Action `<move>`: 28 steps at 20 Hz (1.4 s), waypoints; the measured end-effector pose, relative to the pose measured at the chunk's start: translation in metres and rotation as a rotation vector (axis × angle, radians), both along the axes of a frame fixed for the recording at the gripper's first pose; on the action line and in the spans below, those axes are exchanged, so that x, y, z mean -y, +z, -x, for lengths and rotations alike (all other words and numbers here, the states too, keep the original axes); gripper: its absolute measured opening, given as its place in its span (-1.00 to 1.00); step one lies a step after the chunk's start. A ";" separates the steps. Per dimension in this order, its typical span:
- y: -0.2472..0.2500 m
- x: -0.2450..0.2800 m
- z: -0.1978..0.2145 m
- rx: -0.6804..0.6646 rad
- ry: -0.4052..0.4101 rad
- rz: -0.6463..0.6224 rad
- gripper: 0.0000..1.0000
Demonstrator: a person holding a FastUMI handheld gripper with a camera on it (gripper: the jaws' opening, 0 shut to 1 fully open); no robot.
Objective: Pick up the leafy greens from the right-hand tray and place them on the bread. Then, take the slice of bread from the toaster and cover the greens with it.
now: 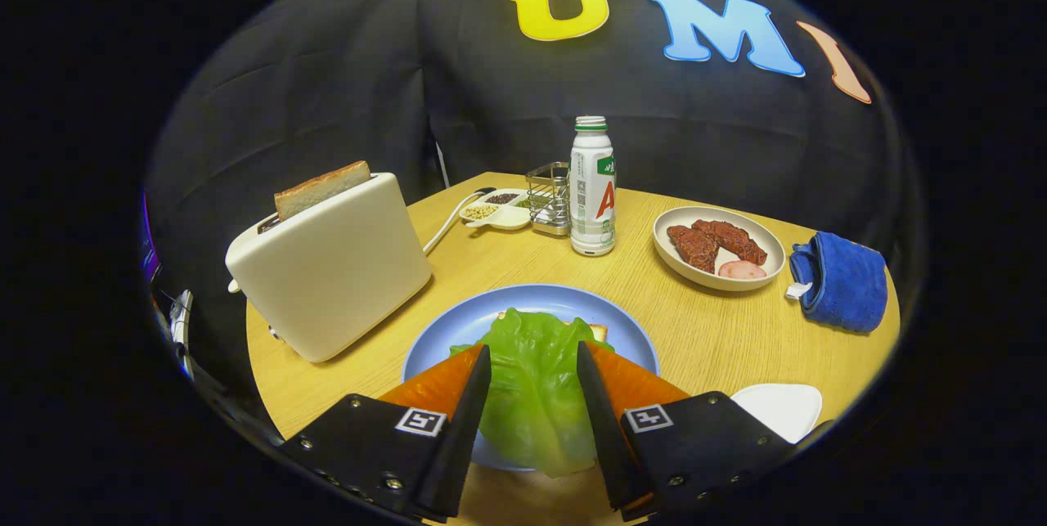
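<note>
The tool is spread wide, with the greens lying between its fingers, neither finger pressing on them. The greens cover bread on a blue plate. Another slice stands in the toaster on the worktop.

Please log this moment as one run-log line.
gripper: open, straddling leafy greens | greens: on bread, blue plate | toaster: slice of bread untaken
</note>
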State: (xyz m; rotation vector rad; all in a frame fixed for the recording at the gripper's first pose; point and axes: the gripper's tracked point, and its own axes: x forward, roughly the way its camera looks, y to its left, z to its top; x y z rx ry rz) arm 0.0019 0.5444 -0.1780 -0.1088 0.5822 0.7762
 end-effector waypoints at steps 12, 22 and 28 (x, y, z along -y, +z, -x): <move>0.041 -0.020 0.016 0.126 0.014 -0.026 0.49; 0.087 -0.090 0.056 0.185 0.108 -0.125 0.49; 0.111 -0.135 0.073 0.192 0.136 -0.202 0.49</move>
